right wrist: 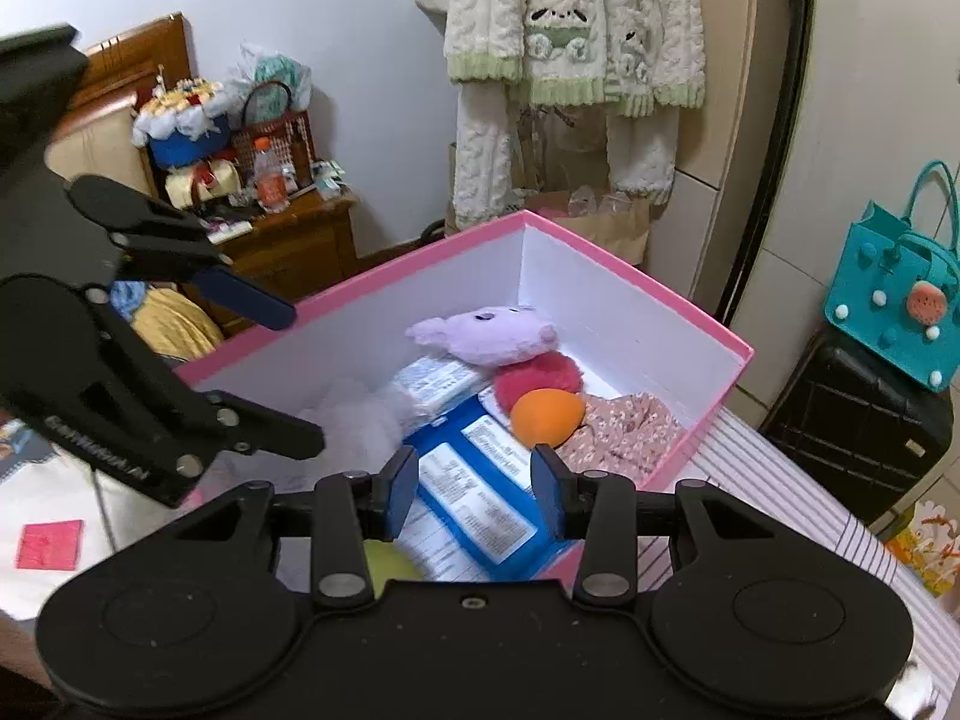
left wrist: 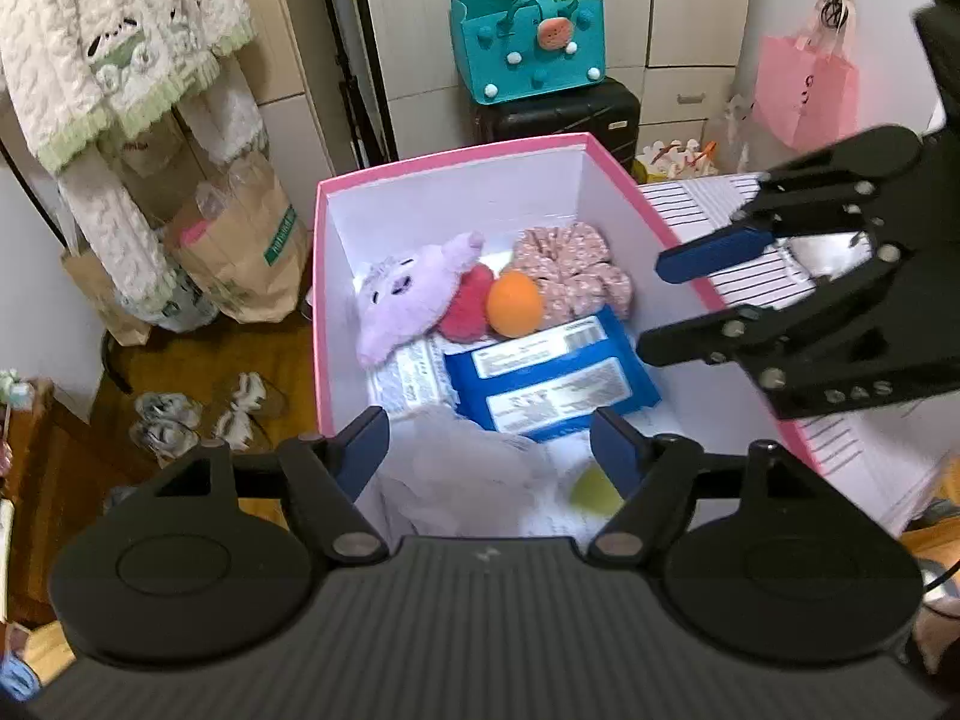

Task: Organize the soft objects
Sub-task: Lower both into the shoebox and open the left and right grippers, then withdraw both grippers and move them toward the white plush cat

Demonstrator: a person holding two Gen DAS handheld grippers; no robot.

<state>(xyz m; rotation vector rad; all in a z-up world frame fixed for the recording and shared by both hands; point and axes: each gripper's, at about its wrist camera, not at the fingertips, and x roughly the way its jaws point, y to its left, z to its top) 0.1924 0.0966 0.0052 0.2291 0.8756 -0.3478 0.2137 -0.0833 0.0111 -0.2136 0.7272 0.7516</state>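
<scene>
A pink box with white walls holds a lilac plush, a red pompom, an orange sponge egg, a floral scrunchie, a blue wipes pack, a white pack, white fluffy fabric and a green item. My left gripper is open and empty over the box's near end. My right gripper is open and empty above the box's right rim.
The box stands on a striped cloth. A teal bag sits on a black suitcase. Paper bags, slippers, hanging pyjamas and a cluttered wooden nightstand surround it.
</scene>
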